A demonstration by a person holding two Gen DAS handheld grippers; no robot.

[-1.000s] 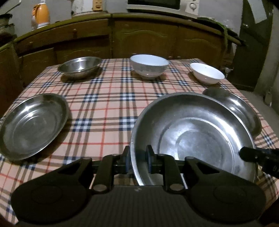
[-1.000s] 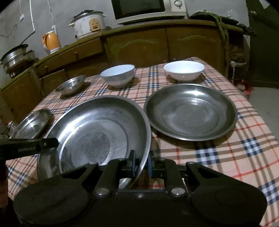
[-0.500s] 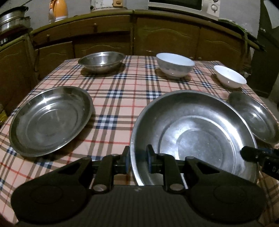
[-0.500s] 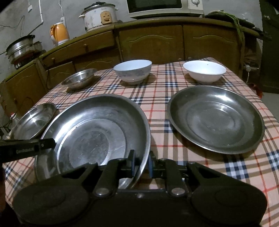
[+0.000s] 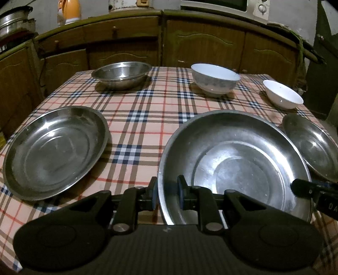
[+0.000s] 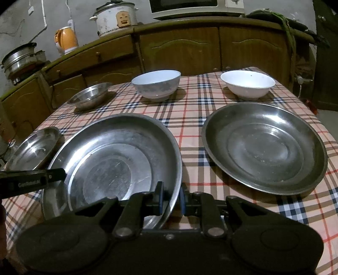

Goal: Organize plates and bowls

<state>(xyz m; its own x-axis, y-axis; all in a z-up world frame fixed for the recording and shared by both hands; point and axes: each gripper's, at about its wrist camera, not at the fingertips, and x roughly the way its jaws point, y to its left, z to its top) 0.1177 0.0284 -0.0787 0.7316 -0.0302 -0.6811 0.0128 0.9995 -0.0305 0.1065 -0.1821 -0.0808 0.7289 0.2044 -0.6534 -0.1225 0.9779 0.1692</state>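
A large steel plate (image 5: 232,165) (image 6: 118,156) is at the near middle of the plaid table (image 5: 147,110). My left gripper (image 5: 166,194) is shut on its near-left rim. My right gripper (image 6: 171,198) is shut on its near-right rim. A smaller steel plate (image 5: 52,150) (image 6: 33,148) lies to its left and another steel plate (image 5: 312,143) (image 6: 264,148) to its right. Along the far side stand a steel bowl (image 5: 121,74) (image 6: 90,95), a blue-patterned bowl (image 5: 215,79) (image 6: 156,84) and a white bowl (image 5: 283,95) (image 6: 247,84).
Wooden cabinets (image 5: 202,42) run behind the table. On their top are an orange kettle (image 6: 65,39), a rice cooker (image 6: 115,18), a microwave (image 6: 190,6) and stacked pots (image 6: 21,57). The table's right edge drops off just past the right plate.
Both grippers have carried the large plate to the left. A strip of cloth now shows between it and the right plate, and the left plate is closer.
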